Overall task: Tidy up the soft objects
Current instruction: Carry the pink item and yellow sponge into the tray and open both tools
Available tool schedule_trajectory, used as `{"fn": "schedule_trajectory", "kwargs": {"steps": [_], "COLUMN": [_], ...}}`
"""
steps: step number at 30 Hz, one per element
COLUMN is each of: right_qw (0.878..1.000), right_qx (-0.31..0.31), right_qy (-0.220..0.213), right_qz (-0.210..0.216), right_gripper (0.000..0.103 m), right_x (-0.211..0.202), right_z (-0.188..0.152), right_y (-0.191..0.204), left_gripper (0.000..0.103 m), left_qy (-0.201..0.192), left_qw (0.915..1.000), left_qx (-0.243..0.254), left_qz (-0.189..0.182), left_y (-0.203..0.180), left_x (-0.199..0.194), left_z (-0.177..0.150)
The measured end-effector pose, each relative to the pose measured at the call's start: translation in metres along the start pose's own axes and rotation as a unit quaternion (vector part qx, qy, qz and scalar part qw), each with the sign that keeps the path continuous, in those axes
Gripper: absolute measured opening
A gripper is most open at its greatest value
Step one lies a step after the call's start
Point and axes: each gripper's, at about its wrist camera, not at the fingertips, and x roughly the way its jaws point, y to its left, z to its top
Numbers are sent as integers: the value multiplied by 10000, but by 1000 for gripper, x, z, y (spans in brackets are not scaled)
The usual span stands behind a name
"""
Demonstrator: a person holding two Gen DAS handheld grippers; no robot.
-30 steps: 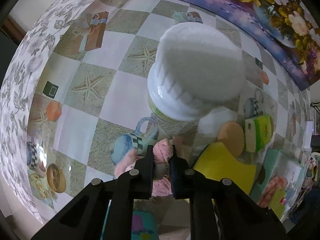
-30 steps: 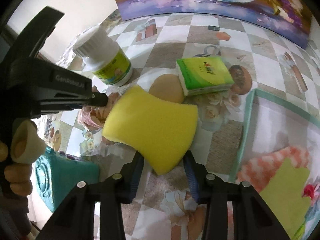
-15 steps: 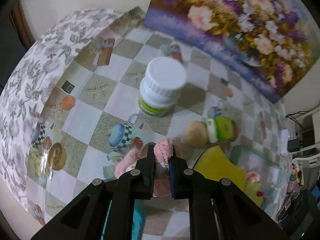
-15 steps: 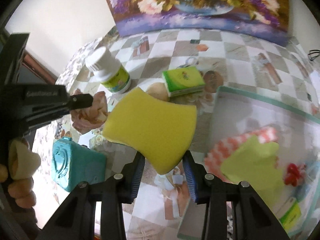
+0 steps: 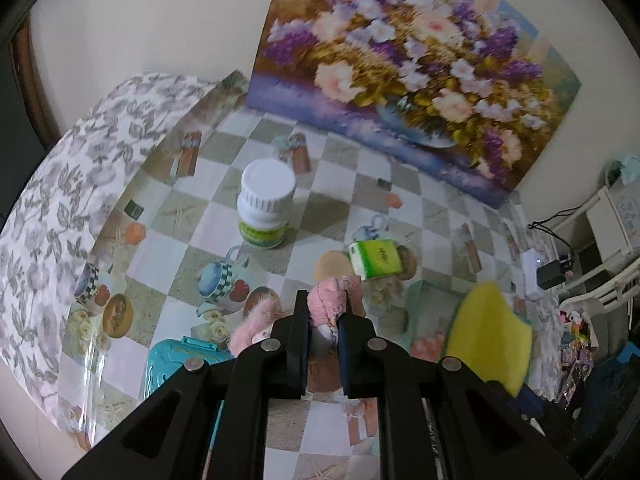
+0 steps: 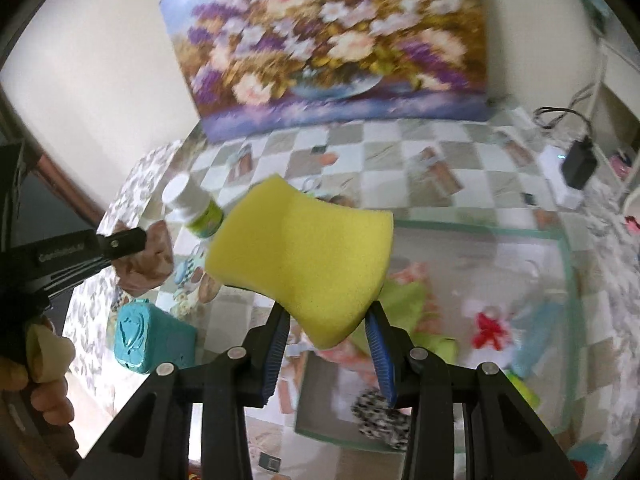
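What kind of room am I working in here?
Probably a home living or dining room: a table with a patterned tablecloth, a flower painting leaning on the wall, and a charger plugged in nearby.

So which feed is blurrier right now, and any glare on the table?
Right wrist: smeared, the painting and tray soft, the yellow sponge sharp. Left wrist: crisper, the white bottle readable; glare on the glossy tablecloth at lower left.
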Motion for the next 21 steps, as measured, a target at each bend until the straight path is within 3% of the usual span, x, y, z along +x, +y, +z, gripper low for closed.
{"fn": "schedule_trajectory", "kwargs": {"steps": [11, 21], "right_qw": [9943, 9732], "right_qx": [890, 2040], "right_qy": [-260, -177], "right_qz": [-525, -1046], "right_gripper": [42, 42], "right_x": [-33, -44], "right_z": [-5, -23], "right_y": [-82, -173], "left_gripper": [12, 12], "left_qy": [-63, 171], "left_qw": [9989, 9902], "left_qx": [358, 1141], "left_qz": [-309, -783], "left_y": [-37, -104], "left_x": [-10, -2], "left_z": [-8, -40]}}
